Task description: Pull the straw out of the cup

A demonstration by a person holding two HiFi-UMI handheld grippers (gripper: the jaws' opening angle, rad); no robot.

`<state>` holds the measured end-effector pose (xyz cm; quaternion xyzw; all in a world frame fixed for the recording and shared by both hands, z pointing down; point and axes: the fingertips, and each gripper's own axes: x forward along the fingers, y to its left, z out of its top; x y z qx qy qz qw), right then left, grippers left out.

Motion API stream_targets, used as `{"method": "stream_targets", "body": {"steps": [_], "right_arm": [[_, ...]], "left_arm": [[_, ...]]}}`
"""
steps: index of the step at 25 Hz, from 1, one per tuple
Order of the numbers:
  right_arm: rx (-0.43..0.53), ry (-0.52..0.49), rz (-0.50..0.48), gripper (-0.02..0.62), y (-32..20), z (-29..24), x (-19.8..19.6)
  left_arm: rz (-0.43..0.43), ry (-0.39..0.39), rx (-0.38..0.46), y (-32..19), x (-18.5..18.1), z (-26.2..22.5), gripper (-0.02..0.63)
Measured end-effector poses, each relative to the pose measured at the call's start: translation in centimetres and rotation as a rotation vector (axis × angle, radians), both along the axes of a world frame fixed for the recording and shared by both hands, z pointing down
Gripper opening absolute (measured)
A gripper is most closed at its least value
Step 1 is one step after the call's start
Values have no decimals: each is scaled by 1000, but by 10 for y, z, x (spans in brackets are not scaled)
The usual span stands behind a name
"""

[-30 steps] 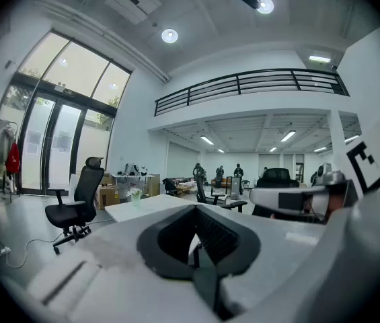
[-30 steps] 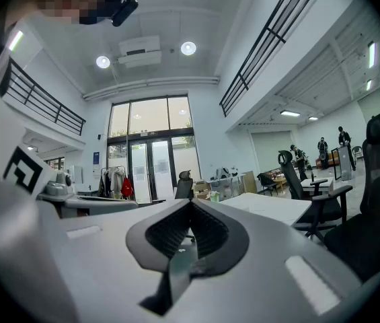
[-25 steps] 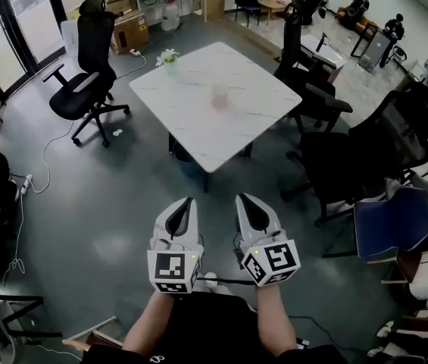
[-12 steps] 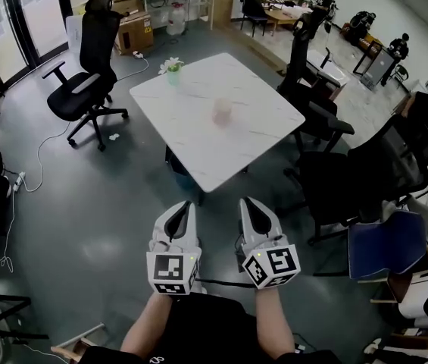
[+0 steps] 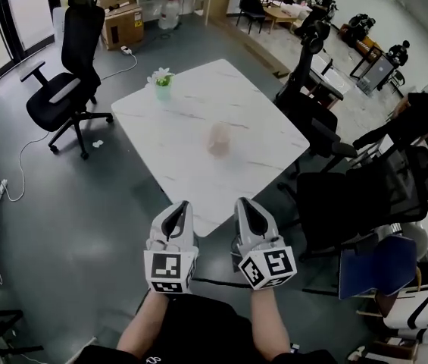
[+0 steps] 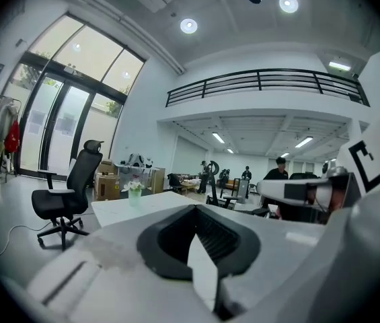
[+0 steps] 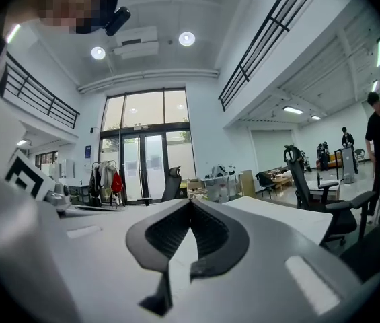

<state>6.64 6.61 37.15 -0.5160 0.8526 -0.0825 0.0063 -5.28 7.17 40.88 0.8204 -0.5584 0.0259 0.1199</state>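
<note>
Cup [image 5: 219, 139] blurred, straw indiscernible

White left claw [image 5: 179, 205] and right claw [image 5: 242, 202], black pads [image 5: 173, 221], marker cubes [image 5: 170, 271] (black-and-white squares), black shirt [image 5: 198, 331]

A pinkish cup [image 5: 219, 139] stands upright on the white table [image 5: 170, 123].
</note>
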Motion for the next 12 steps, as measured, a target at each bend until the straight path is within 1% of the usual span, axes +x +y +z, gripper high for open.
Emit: {"method": "stream_targets", "body": {"steps": [3,7,12], "right_arm": [[-19,-10,34,2,-52,6,-3],[-24,-23,88,3,-126,5,-4],[-30,-15,118,3,-181,4,-7]], "left_arm": [[29,-23,-35,-56,-5,7,0],[84,-45,-45,-129,-6,5,0],[137,-53,-49,-190,0,6,0]]}}
